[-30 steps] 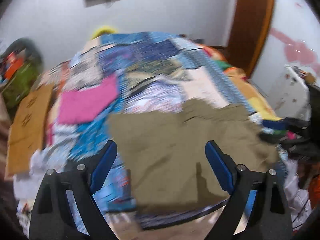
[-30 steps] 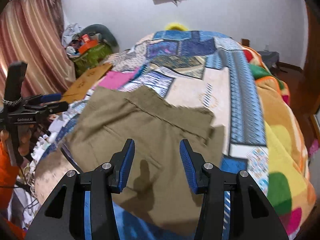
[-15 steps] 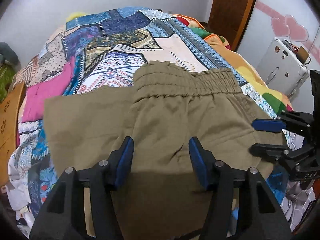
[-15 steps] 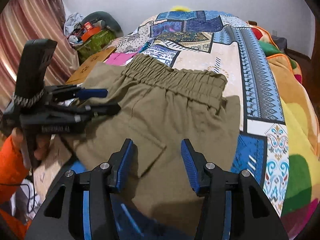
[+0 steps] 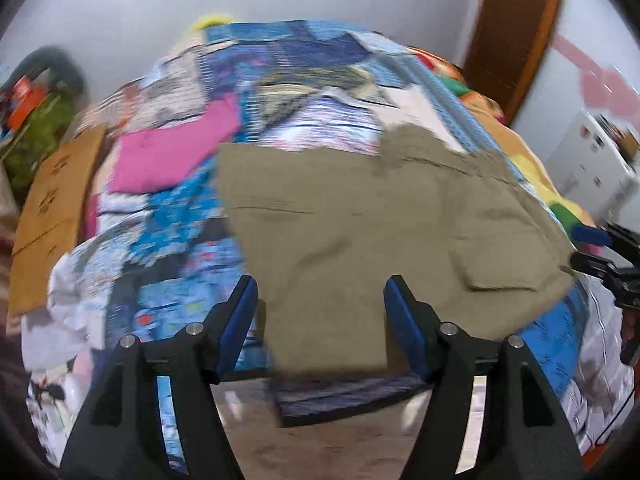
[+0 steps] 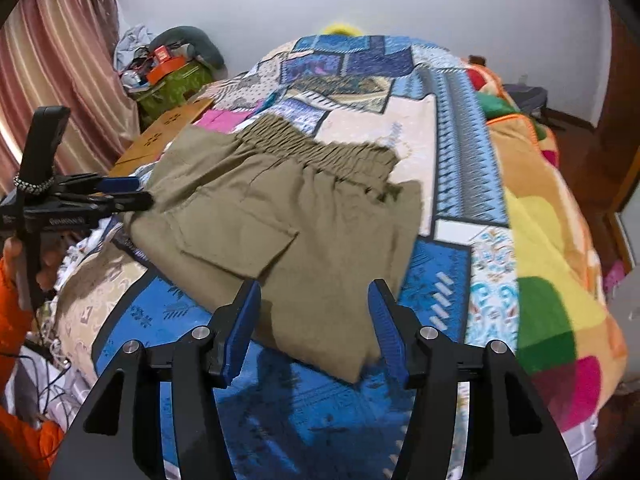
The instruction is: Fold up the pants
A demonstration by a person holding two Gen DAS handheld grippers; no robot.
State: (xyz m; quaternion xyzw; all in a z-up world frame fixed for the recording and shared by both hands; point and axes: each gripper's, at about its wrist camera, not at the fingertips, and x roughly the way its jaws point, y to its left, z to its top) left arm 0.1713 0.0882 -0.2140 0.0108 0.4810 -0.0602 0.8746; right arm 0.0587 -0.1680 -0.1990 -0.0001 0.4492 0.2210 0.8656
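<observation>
Olive-green pants (image 6: 280,216) lie folded flat on the patchwork bedspread (image 6: 452,152), elastic waistband away from me and a patch pocket facing up. They also show, blurred, in the left wrist view (image 5: 360,232). My right gripper (image 6: 314,300) is open and empty, just above the pants' near edge. My left gripper (image 5: 320,300) is open and empty, above the pants' near edge on its side. Each gripper shows in the other's view, the left one (image 6: 124,194) at the pants' left edge, the right one (image 5: 592,248) at their right edge.
A cardboard sheet (image 6: 160,140) leans at the bed's left side, by a pile of clutter (image 6: 168,68) and striped curtains (image 6: 52,60). A colourful blanket (image 6: 552,232) covers the right side. A wooden door (image 5: 516,24) and a white cabinet (image 5: 592,160) stand to the right.
Both grippers pulled back from the pants toward the bed's near edge. The left wrist view swung left and blurred; its fingers opened wider than half a second ago.
</observation>
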